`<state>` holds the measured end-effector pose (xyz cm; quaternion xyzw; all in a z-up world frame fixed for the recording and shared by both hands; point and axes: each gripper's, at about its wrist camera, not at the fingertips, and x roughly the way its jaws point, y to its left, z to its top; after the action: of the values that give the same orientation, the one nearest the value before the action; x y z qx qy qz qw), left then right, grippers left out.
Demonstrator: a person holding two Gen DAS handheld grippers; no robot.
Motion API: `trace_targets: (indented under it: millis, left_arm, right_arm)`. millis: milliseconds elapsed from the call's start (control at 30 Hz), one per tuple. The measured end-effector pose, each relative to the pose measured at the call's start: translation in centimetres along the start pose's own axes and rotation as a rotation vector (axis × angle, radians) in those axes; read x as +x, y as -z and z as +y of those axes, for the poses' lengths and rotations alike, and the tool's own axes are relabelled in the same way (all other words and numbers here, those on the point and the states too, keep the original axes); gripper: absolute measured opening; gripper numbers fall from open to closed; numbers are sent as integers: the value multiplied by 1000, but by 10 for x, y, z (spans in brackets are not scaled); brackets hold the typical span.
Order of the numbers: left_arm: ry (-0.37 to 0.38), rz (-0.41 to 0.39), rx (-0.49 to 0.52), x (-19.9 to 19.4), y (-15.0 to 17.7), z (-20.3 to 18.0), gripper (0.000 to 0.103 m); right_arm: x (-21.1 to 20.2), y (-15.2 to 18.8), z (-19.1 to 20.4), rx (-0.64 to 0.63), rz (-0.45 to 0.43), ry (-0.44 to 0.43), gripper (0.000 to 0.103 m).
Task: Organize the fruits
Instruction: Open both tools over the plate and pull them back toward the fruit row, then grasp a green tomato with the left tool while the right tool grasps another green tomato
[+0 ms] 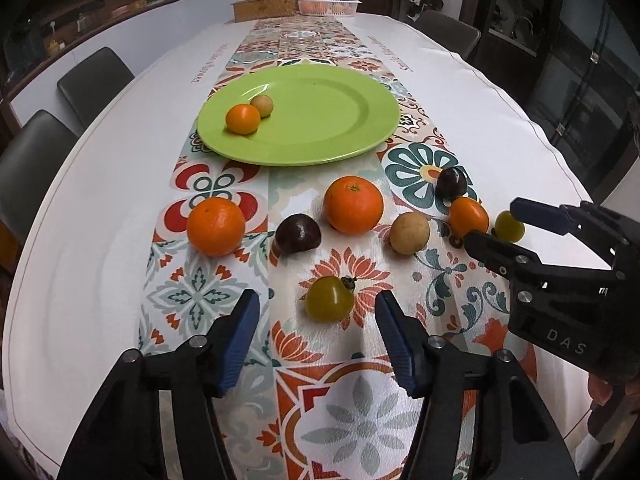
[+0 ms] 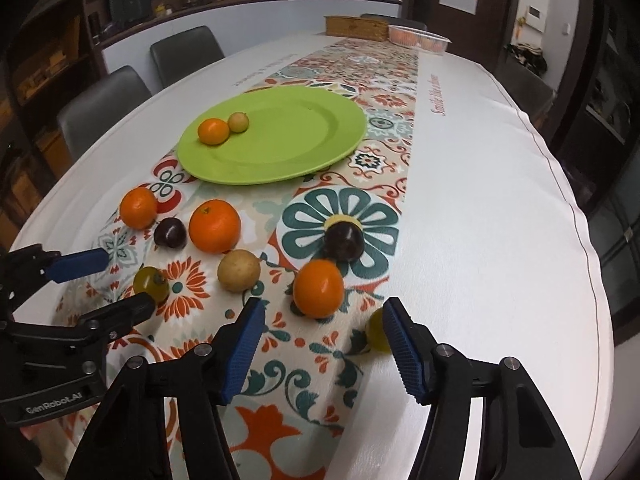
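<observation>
Two tools hover over scattered fruit on a patterned tabletop (image 1: 100, 208).

A green plate (image 1: 320, 120) on the tabletop carries a small orange (image 1: 243, 119) touching a pale round fruit (image 1: 262, 105). In front of the plate lie two large oranges (image 1: 353, 204), two dark plums (image 1: 297, 234), a tan fruit (image 1: 409, 233) and a smaller orange (image 1: 469, 217). The left tool (image 1: 316, 340), nearest the plate's front edge, is spread wide, a green tomato (image 1: 330, 299) just ahead of its tips. The right tool (image 2: 324, 344) is likewise spread, a second green fruit (image 2: 376, 334) beside its right finger.
</observation>
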<state>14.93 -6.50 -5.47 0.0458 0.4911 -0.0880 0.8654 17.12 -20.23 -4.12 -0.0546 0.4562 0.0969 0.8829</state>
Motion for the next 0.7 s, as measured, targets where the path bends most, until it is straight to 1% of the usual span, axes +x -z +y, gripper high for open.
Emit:
trace_targets:
  millis: [33,100,200,333,367,400,567,700]
  left_arm:
    - [-1,2,2,1,0,-1,58]
    - [0,7,4,4,-1,-2,53]
    - [2,15,-2,7,-1,-2,53]
    - [0,17,-5,8,2,-2,53]
    - [-1,19,-5,8,3,-2,51]
    - [-1,20,-4,8,3,-3,48]
    - [-8,20,13,10,5,-9,42]
    - [-17,32,25,13,7,-12,35]
  right_arm:
    - [1,-1,1,-8,0,1,59]
    - [3,-3,2,-26,4,0,58]
    - [4,-4,2,-32,4,-3,58]
    - [0,-1,-9,21,-14,-47,58]
    - [-1,0,-13,36,-19,-46,58]
    - [-2,2,-16,48,-24,-34,58]
    - [-4,5,-29,83,-21,-10,58]
    - [0,8,-37,97,2,30,58]
